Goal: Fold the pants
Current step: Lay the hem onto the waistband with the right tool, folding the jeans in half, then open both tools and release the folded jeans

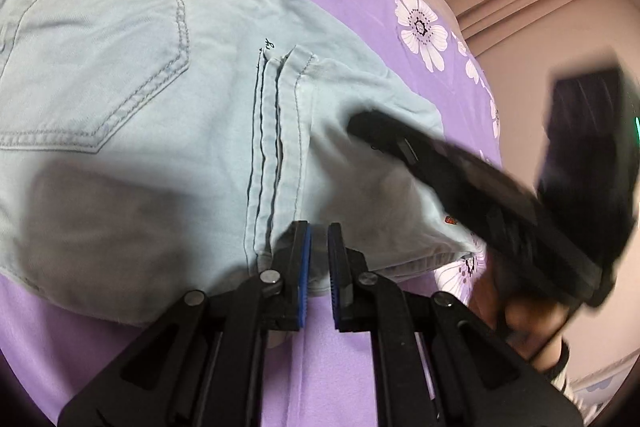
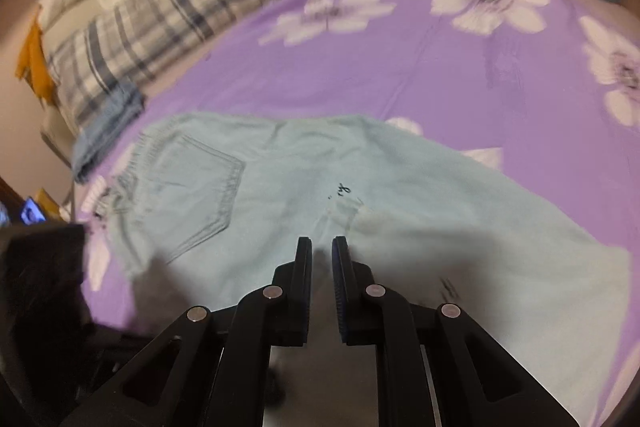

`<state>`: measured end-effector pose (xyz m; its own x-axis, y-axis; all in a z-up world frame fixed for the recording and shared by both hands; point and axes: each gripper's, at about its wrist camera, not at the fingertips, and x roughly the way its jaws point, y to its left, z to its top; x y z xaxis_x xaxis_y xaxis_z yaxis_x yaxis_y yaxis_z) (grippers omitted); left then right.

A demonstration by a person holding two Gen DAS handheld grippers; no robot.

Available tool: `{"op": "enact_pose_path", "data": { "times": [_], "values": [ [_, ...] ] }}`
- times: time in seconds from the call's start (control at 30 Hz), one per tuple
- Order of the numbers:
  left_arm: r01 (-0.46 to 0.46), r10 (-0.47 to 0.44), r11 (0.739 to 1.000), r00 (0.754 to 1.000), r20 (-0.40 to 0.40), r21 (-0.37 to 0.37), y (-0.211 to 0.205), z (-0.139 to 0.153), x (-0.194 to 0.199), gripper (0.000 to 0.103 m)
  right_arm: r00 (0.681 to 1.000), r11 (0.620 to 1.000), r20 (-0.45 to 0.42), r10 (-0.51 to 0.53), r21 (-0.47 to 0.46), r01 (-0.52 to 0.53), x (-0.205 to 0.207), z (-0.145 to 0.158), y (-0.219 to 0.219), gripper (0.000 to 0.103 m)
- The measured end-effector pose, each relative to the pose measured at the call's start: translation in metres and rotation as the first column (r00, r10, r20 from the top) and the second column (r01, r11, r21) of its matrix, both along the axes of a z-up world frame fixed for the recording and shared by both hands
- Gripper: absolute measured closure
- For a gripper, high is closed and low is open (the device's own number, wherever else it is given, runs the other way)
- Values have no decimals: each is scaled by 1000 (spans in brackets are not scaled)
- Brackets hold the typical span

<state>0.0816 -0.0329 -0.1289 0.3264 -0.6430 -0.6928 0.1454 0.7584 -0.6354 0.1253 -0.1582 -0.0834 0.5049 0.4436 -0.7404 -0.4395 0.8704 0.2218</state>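
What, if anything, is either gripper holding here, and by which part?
Nothing is held. The left gripper and right gripper each show a narrow gap between the fingers with no cloth in it, above the light blue pants.

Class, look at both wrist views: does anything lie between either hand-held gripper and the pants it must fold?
Nothing visible does. The left hand-held gripper and right hand-held gripper sit directly over the light blue pants on the purple sheet.

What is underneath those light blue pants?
The pants lie on a purple bedsheet printed with white flowers; one flower is partly hidden under their far edge. Whatever else the sheet shows beneath them is covered.
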Motion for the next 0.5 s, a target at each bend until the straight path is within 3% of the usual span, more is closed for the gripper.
{"op": "enact_pose_path", "data": {
  "times": [0.1, 0.23, 0.3, 0.37, 0.43, 0.5],
  "values": [
    [6, -6, 1000, 1000, 10, 22, -4, 1, 1, 94, 999, 998, 29, -35, -47, 36, -39, 0, -18, 89],
    [20, -22, 998, 999, 31, 67, -7, 1, -1, 95, 999, 988, -4, -51, -145, 50, -84, -24, -27, 89],
    [13, -16, 997, 999, 29, 73, -7, 3, -1, 95, 997, 989, 51, -62, -134, 68, -110, -23, -33, 89],
    [-2, 1, 998, 1000, 16, 59, -3, 9, -5, 92, 996, 993, 24, -80, -89, 82, -121, -19, -38, 89],
    [5, -6, 1000, 1000, 26, 22, 4, 17, -15, 70, 993, 993, -13, -114, -31, 114, -131, -18, -47, 89],
    [-3, 3, 1000, 999, 48, 0, 15, 26, -31, 25, 992, 992, -5, -129, 3, 129, -143, -13, -52, 89]
  ]
}}
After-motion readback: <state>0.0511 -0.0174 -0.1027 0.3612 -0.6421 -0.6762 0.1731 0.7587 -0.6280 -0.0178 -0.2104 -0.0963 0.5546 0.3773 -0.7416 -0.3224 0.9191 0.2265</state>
